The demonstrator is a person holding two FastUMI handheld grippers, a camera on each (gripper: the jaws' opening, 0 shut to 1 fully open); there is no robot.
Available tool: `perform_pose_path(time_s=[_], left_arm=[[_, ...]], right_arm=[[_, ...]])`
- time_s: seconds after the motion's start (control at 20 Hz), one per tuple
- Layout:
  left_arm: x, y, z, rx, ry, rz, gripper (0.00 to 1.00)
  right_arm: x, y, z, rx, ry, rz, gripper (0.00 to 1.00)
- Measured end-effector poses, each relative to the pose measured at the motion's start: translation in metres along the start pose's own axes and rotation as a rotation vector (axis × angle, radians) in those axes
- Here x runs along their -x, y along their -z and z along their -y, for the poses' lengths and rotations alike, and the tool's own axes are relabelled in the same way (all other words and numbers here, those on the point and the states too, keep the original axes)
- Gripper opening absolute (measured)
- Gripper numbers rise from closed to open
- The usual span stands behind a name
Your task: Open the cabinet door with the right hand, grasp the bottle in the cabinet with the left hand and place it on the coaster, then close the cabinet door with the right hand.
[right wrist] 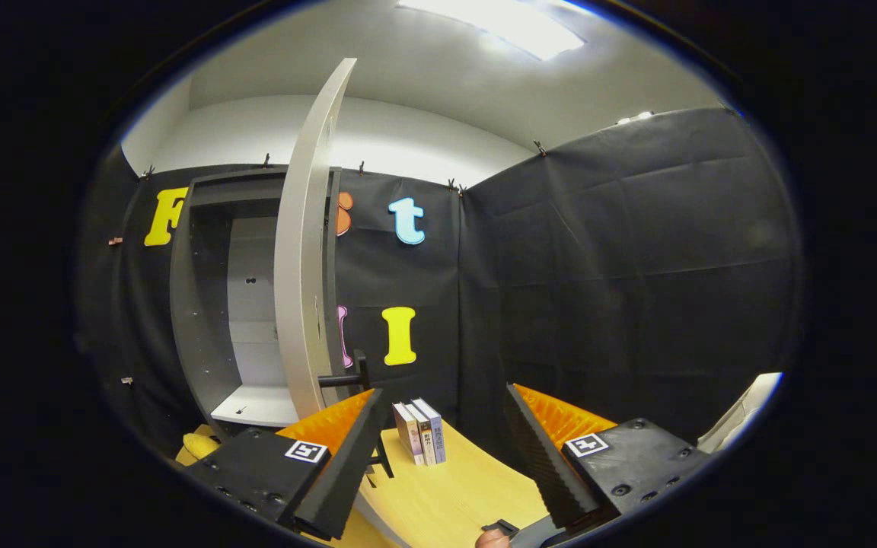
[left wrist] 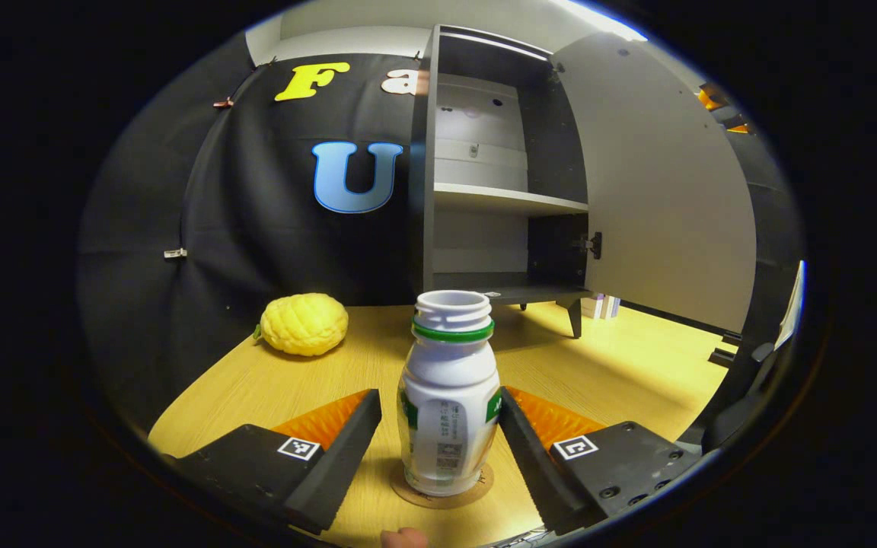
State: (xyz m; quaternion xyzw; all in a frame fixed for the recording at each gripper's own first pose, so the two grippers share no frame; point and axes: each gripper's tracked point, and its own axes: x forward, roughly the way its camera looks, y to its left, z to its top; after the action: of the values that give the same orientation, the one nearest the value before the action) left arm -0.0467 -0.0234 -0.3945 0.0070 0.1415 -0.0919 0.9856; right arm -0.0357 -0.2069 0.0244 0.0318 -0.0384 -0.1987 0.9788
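Observation:
A white bottle (left wrist: pixel 448 411) with a green neck ring and no cap stands upright on a round brown coaster (left wrist: pixel 476 493) on the wooden table. My left gripper (left wrist: pixel 438 394) is open around it. The right finger (left wrist: pixel 524 449) lies close to the bottle's side, and a gap shows at the left finger (left wrist: pixel 347 449). Behind, the dark cabinet (left wrist: pixel 499 198) stands open, its pale door (left wrist: pixel 659 175) swung out to the right. In the right gripper view the door (right wrist: pixel 305 266) shows edge-on, with its black handle (right wrist: pixel 351 377) just beyond my open right gripper (right wrist: pixel 442 392), which holds nothing.
A yellow bumpy fruit (left wrist: pixel 304 323) lies on the table (left wrist: pixel 621 365) to the left of the cabinet. A few small books (right wrist: pixel 419 430) stand on the table beside the door. A white shelf (left wrist: pixel 507 199) divides the cabinet. Black cloth walls close in the booth.

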Motion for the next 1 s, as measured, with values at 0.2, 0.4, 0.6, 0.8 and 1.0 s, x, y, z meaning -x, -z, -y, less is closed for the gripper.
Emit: perform_pose_path(time_s=[0.2, 0.4, 0.6, 0.8, 1.0], left_arm=[[0.018, -0.011, 0.007, 0.002, -0.032, -0.013, 0.96], [0.046, -0.041, 0.021, 0.015, -0.084, -0.009, 0.96], [0.069, -0.091, 0.049, 0.023, -0.093, 0.014, 0.95], [0.091, -0.16, 0.068, 0.09, -0.102, 0.04, 0.95], [0.11, -0.241, 0.07, 0.112, -0.155, 0.109, 0.95]], right_arm=[[-0.001, -0.001, 0.007, -0.031, -0.034, 0.003, 0.97], [-0.005, -0.003, 0.009, -0.084, -0.1, -0.003, 0.97], [-0.006, -0.003, 0.008, -0.05, -0.178, -0.001, 0.97], [-0.007, 0.006, 0.012, -0.089, -0.226, -0.052, 1.0], [-0.002, 0.007, 0.0, -0.102, -0.294, -0.069, 0.98]])
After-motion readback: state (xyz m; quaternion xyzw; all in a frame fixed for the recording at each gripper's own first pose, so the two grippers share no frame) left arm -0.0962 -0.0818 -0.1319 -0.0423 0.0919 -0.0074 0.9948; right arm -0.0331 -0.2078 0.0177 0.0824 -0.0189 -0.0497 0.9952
